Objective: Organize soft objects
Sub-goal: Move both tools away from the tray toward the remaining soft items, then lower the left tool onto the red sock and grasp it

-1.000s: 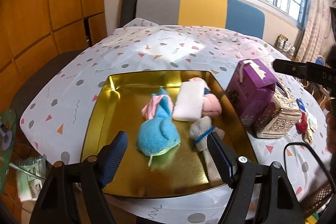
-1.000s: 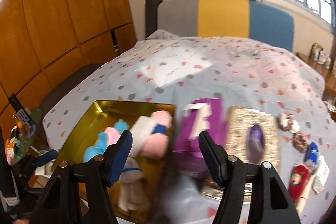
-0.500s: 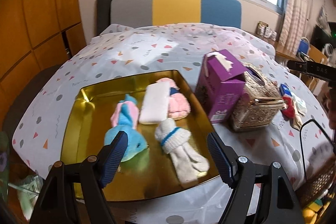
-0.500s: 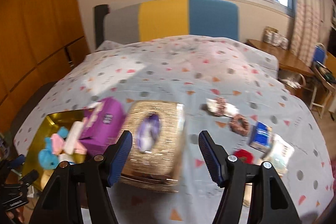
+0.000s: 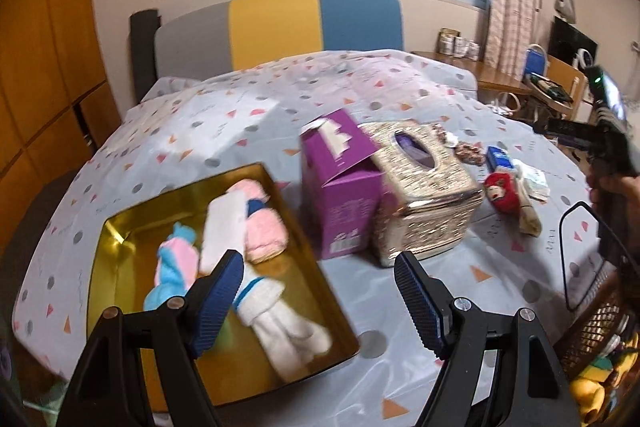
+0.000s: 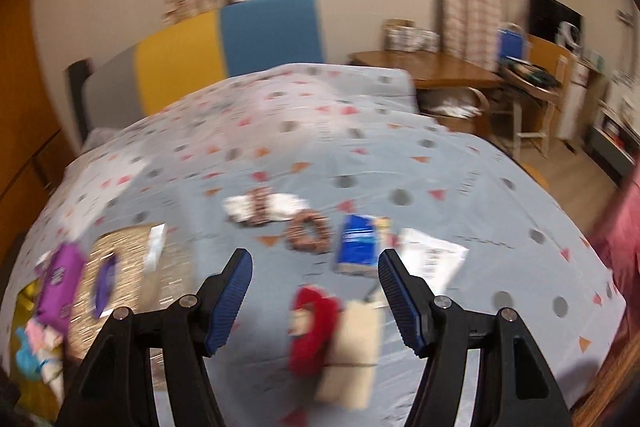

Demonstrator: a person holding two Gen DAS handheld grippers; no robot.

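Observation:
A gold tray (image 5: 120, 227) on the left of the table holds a blue and pink plush (image 5: 172, 275), a white pad (image 5: 222, 227), a pink rolled cloth (image 5: 264, 231) and a white sock with a blue stripe (image 5: 280, 315). My left gripper (image 5: 318, 307) is open and empty above the tray's right edge. A red plush on a cream sock (image 6: 316, 323) lies right below my right gripper (image 6: 316, 301), which is open and empty. The red plush also shows in the left wrist view (image 5: 502, 193). Two brown scrunchies (image 6: 310, 231) lie farther back.
A purple box (image 5: 340, 187) and a gold tissue box (image 5: 424, 187) stand between the tray and the loose items. A blue packet (image 6: 356, 243) and white paper (image 6: 428, 259) lie beyond the red plush. A wicker basket (image 5: 600, 331) sits at the right edge.
Both grippers have swung right. The left view moved from over the tray towards the boxes. The right view moved from the boxes to the red plush and scrunchies.

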